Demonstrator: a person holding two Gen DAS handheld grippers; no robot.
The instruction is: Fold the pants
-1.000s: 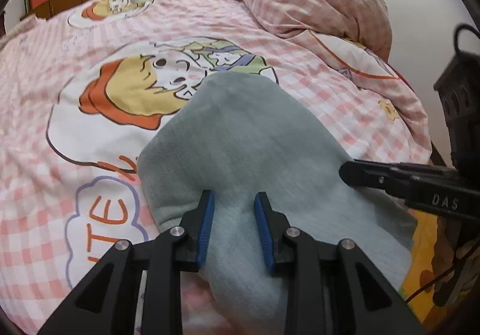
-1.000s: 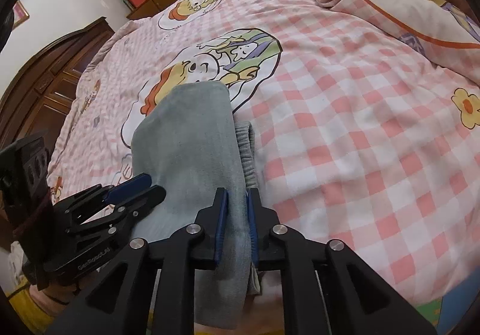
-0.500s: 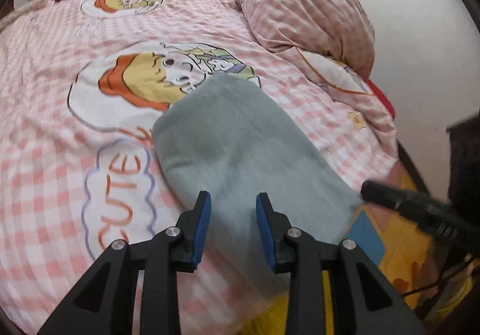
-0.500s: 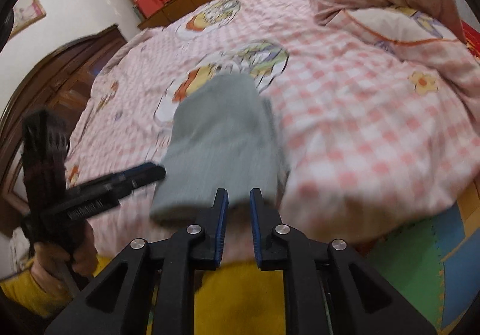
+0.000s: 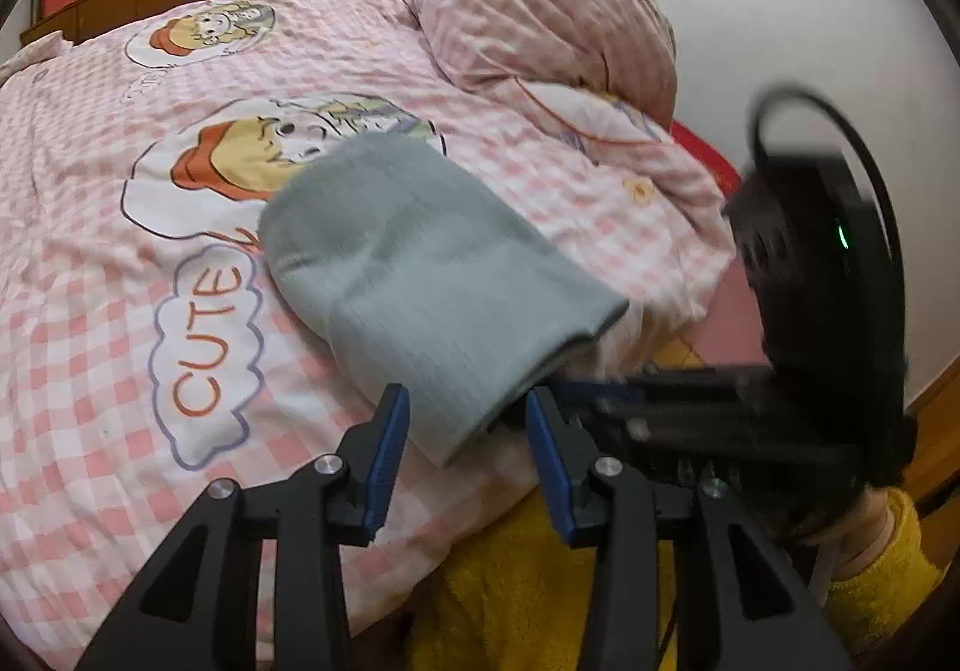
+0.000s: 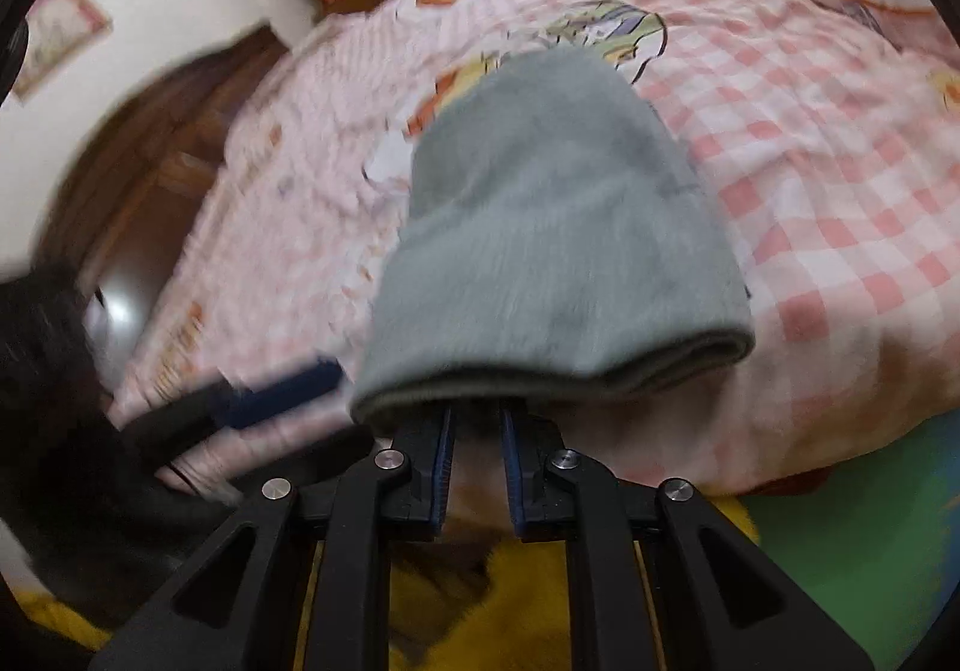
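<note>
Left gripper (image 5: 465, 431): jaws spread wide, empty, just before the near corner of the pants. Grey pants (image 5: 420, 275), folded into a thick bundle, lying on the pink checked bedsheet (image 5: 90, 371) near the bed edge. Right gripper (image 6: 475, 458): jaws slightly apart, holding nothing, just below the folded edge.

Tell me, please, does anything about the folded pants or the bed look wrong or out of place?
Nothing looks damaged or spilled. The grey pants lie folded on the pink checked bedspread, but their near end overhangs the bed's edge. Both the left gripper and right gripper are open and empty.
</note>
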